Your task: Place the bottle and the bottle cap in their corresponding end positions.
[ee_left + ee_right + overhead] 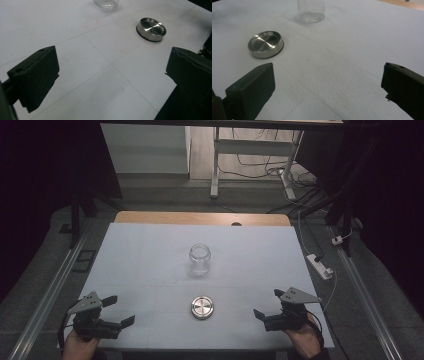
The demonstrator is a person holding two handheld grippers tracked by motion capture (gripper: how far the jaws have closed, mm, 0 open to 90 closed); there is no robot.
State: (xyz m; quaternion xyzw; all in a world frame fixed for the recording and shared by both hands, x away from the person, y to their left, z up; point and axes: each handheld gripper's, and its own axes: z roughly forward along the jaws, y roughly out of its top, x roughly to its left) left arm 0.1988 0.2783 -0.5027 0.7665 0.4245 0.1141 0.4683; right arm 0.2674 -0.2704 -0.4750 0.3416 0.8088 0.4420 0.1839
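A clear glass jar (pixel 200 259) stands upright and lidless at the middle of the white table (pixel 150 250). Nearer the front edge lies a round silver metal lid (pixel 202 307), flat on the table. My left gripper (pixel 119 310) rests at the front left, open, nothing between its jaws. My right gripper (pixel 267 303) rests at the front right, open and empty too. In the left gripper view the lid (pixel 151 29) lies ahead to the right, the jar's base (pixel 106 3) at the top edge. In the right gripper view the lid (pixel 265 44) lies ahead to the left, the jar (pixel 311 10) beyond it.
A wooden strip (pixel 200 218) borders the table's far edge. Beyond it stand a metal desk frame (pixel 216 165) and loose cables on the floor. A white power strip (pixel 320 265) lies off the table's right side. Metal rails run along both sides.
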